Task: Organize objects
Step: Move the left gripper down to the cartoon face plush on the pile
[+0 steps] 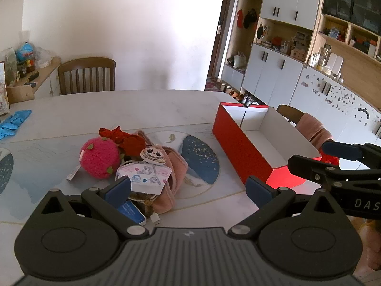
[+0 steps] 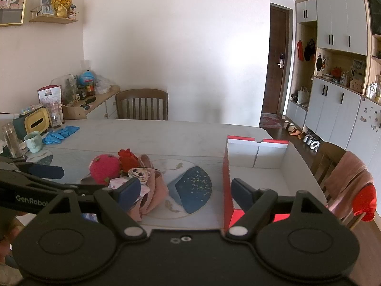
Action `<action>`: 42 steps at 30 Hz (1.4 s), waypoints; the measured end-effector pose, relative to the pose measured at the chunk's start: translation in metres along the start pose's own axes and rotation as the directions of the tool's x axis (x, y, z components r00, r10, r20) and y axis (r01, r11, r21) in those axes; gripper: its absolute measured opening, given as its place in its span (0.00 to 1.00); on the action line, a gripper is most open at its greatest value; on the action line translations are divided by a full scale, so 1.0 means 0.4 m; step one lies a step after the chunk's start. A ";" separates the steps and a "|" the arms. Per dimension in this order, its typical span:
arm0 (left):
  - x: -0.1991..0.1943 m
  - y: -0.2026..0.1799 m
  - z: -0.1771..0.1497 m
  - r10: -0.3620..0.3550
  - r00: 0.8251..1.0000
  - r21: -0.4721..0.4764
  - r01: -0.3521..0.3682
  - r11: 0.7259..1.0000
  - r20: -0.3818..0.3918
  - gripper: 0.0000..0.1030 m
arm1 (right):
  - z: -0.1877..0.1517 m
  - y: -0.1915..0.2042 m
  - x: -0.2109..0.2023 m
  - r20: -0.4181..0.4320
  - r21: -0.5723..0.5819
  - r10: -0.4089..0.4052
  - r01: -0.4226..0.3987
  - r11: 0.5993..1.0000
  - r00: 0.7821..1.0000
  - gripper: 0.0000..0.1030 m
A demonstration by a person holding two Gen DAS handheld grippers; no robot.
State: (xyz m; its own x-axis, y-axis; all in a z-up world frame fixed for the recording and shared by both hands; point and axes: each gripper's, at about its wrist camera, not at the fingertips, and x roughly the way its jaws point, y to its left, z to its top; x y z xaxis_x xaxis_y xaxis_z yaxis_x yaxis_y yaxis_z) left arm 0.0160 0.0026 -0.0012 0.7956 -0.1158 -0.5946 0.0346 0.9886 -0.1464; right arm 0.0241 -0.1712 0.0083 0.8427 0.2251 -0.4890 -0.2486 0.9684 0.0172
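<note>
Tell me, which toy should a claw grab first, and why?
Probably lower the left claw, which is open and empty, onto the pink fuzzy ball. It sits at the pile's edge, while the red box beside the pile has nothing in it.

A: What carries it all?

B: A pale marbled surface (image 2: 147, 133) under a printed mat (image 2: 197, 186).

A: And on it?

B: A heap (image 1: 142, 164) of soft things at the mat's nine o'clock, a red box (image 1: 240, 145) at three, blue gloves (image 2: 60, 133), a mug (image 2: 33, 141) and a bottle (image 2: 10, 140) toward ten.
</note>
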 end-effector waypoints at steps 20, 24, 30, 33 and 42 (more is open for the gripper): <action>0.084 -0.019 0.045 0.047 0.998 -0.084 -0.050 0.995 -0.039 1.00 | 0.035 -0.084 0.101 -0.066 -0.043 0.056 -0.058 0.997 0.996 0.79; 0.113 0.004 0.060 0.097 0.994 -0.125 -0.102 0.987 -0.042 1.00 | 0.042 -0.118 0.134 -0.096 -0.045 0.057 -0.062 0.997 0.994 0.79; 0.169 0.061 0.056 0.169 0.982 -0.179 -0.181 0.967 -0.082 1.00 | 0.056 -0.198 0.194 -0.158 -0.006 0.025 -0.027 1.000 0.987 0.79; 0.199 0.073 0.047 0.197 0.975 -0.185 -0.214 0.959 -0.108 1.00 | 0.062 -0.238 0.227 -0.192 0.002 0.003 -0.003 1.000 0.981 0.79; 0.318 0.042 0.068 0.232 0.965 -0.085 -0.243 0.966 -0.122 1.00 | 0.078 -0.389 0.307 -0.277 0.041 -0.087 0.102 0.994 0.957 0.79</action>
State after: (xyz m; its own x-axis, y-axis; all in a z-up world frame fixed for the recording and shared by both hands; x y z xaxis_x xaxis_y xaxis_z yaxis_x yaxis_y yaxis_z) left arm 0.1343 0.0070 -0.0578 0.7023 0.1059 -0.7040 -0.2112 0.9754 -0.0639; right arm 0.1810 -0.2909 -0.0274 0.6961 0.1015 -0.7107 -0.1411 0.9900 0.0032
